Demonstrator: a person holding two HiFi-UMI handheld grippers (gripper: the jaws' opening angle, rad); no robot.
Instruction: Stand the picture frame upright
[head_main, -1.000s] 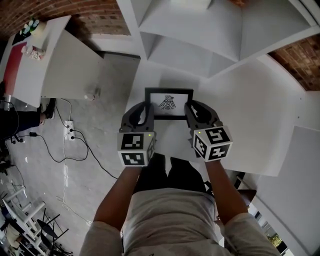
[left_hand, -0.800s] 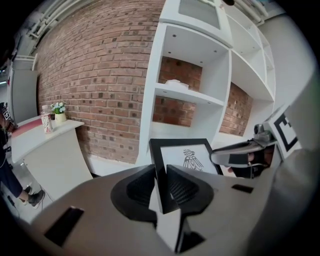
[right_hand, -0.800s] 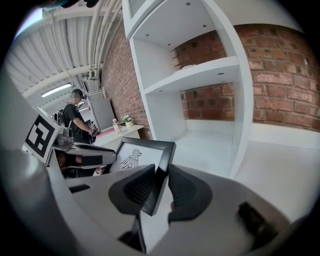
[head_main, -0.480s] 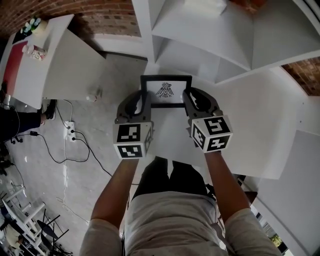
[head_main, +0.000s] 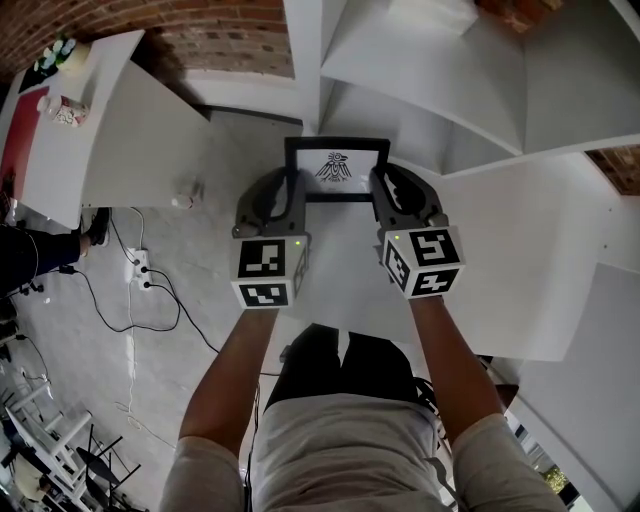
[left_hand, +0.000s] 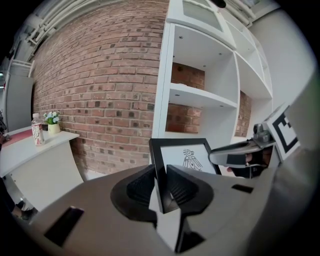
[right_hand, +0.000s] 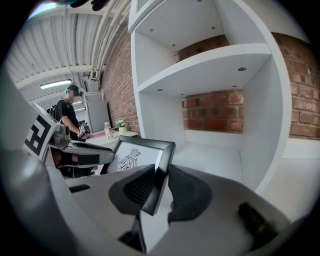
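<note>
A black picture frame (head_main: 336, 169) with a bird drawing on white paper is held up off the white table (head_main: 500, 260), tilted toward upright, in front of the white shelf unit (head_main: 440, 80). My left gripper (head_main: 290, 195) is shut on the frame's left edge (left_hand: 159, 175). My right gripper (head_main: 380, 195) is shut on its right edge (right_hand: 161, 175). In the left gripper view the frame's face (left_hand: 192, 157) shows with the right gripper (left_hand: 240, 152) beyond it. The right gripper view shows the drawing (right_hand: 131, 159) and the left gripper (right_hand: 80, 155) beyond.
The shelf unit has open cubbies (right_hand: 220, 125) backed by brick wall. A second white table (head_main: 110, 120) stands at the left with a bottle and small plant (left_hand: 42, 127). Cables and a power strip (head_main: 140, 265) lie on the floor. A person (right_hand: 67, 117) stands far off.
Both grippers have carried the frame farther from me, toward the shelf unit, and its top edge has come up.
</note>
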